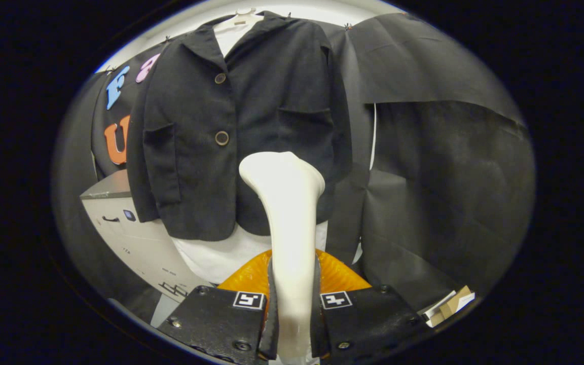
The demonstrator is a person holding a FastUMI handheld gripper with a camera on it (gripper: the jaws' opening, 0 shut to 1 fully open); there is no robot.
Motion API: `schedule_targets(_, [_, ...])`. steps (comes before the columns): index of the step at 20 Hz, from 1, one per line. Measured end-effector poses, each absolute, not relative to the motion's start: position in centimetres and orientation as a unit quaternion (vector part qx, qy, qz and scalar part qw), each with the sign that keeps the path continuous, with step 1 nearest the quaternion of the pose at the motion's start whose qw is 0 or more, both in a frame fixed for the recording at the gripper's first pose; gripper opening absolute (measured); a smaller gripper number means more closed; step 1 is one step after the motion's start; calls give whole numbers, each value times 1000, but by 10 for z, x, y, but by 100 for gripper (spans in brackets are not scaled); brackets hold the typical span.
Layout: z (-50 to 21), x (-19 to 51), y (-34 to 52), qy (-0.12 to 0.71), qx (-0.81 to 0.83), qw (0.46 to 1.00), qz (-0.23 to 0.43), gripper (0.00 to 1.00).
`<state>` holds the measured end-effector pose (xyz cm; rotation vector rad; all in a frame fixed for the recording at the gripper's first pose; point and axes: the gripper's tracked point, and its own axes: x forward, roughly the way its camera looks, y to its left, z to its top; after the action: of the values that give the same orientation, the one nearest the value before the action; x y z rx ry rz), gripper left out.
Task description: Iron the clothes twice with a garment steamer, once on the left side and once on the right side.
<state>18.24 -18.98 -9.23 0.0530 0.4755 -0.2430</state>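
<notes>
gripper (292, 314) is clamped on the garment steamer (289, 223), both fingers pressed flat against the sides of its pale handle low down, no visible gap. Steamer stands upright between the fingers, neck rising ahead of them and flaring into a wide head (282, 172) that sits in front of the lower part of the black jacket (231, 132), on the jacket's right-of-centre panel as seen; can't tell if the head touches the cloth or is just off it. Orange part (251, 276) bulges just behind the handle between the fingers, probably the steamer's base or tank, not sure. Handling guess: steamer is rigid smooth plastic, likely slippery, and top-heavy with that head, so a low hold on the handle means leverage against the grip; keep it squeezed firm and move slowly. Jacket is soft, limp woven cloth, hangs on a hanger (244, 12) over a white form (221, 253), will swing or bunch if pushed hard, so light contact only. Counts: one steamer, one jacket, two buttons visible (221, 138) on the front, two patch pockets, one each side (160, 162). Beyond, to the left, one pale cabinet (130, 238); near the right finger, one small carton or paper stack (449, 304). Neither pass can be judged done from here.
</notes>
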Motion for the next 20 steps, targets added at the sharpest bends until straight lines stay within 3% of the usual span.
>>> schedule_targets(9, [-156, 168, -183, 281, 26, 950, -135, 28])
schedule_targets(20, [-142, 165, -180, 254, 29, 959, -123, 27])
